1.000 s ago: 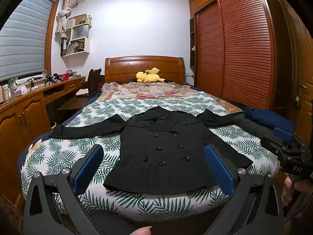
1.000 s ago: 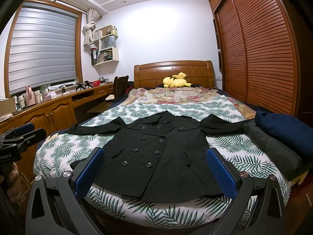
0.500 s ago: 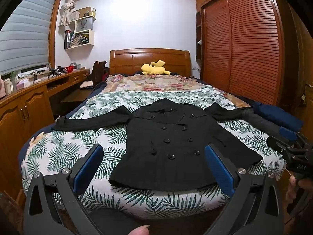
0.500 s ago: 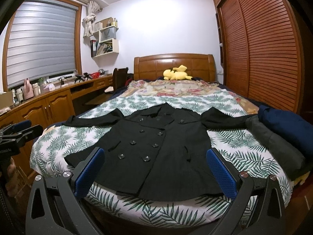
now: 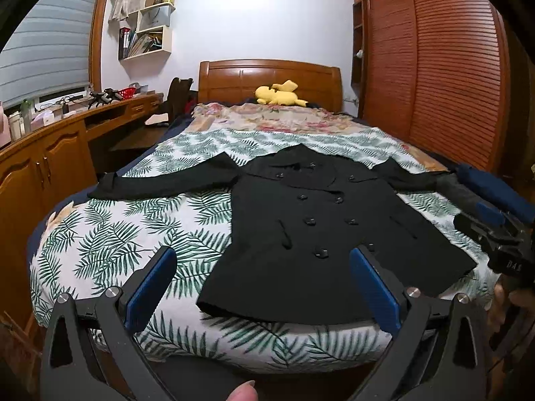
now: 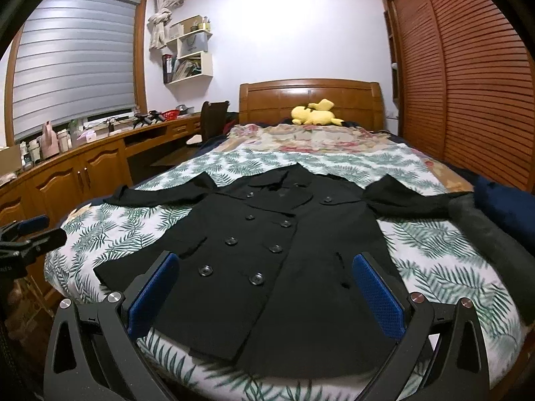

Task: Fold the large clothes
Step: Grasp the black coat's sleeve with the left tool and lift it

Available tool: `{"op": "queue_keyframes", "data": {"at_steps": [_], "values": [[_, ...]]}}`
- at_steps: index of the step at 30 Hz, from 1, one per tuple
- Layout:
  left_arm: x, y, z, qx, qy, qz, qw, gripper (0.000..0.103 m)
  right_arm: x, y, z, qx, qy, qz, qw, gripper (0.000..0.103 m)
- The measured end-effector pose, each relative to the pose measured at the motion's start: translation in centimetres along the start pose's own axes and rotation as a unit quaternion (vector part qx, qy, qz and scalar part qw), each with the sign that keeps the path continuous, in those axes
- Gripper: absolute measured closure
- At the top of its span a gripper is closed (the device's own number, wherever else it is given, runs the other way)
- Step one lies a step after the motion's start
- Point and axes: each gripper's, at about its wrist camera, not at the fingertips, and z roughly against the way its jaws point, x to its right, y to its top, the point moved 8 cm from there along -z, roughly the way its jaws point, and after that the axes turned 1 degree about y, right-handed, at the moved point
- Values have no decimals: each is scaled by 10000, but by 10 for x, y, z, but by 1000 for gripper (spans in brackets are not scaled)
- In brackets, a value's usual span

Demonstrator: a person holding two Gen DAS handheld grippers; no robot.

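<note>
1. Over the last second both views have come lower and closer to the foot of the bed (image 5: 110,244); the black coat (image 5: 311,230) fills more of each picture than it did.

2. The coat itself has not shifted: it lies flat, front up and buttoned, on the palm-leaf sheet (image 6: 444,267), with its sleeves spread out to both sides and its hem at the near edge of the bed.

3. The left tool (image 5: 264,287) hangs with its blue pads spread wide, holding nothing, just short of the hem's left part.

4. The right tool (image 6: 267,295) is likewise spread and empty, over the hem.

5. My reading: this is an approach, and no fold is begun. Neither tool touches the cloth yet.

6. The right sleeve's end lies against dark and blue clothes (image 6: 495,234) at the bed's right edge, and could snag them when lifted.
</note>
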Motion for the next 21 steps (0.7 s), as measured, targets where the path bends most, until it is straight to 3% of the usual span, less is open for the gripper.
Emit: {"op": "queue_keyframes", "data": {"at_steps": [12, 21], "values": [[-39, -7, -44, -242, 557, -8, 9982, 0, -15, 14, -66, -136, 549, 242, 9981, 0], [-96, -3, -93, -702, 330, 647, 9949, 0, -36, 34, -146, -453, 1103, 455, 9918, 0]]}}
